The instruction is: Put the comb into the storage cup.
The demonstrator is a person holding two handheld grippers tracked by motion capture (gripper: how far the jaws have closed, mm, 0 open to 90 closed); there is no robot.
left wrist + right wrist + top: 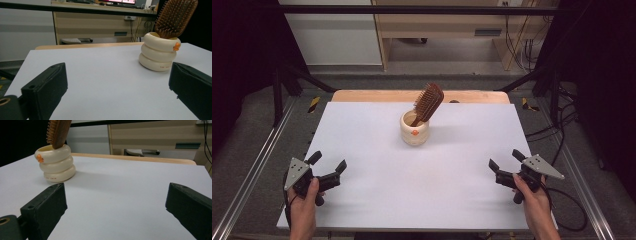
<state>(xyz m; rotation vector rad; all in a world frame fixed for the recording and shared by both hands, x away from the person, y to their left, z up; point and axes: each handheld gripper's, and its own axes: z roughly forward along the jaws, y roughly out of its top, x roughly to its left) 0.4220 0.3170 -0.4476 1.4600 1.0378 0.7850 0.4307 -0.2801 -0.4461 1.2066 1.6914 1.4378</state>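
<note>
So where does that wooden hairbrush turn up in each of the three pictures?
High view: the hairbrush stands just above centre, leaning right.
Left gripper view: its bristled head fills the top right corner.
Right gripper view: the hairbrush is at the top left, cut by the edge.
Shared landmark: the cream ringed cup holding it.

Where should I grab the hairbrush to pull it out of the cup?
Grab the hairbrush by its wide head, which sticks up out of the cream cup; the handle is down inside. Come from above, pinching its thin side edges rather than the bristles, and lift along its tilt, up and to the right.
</note>
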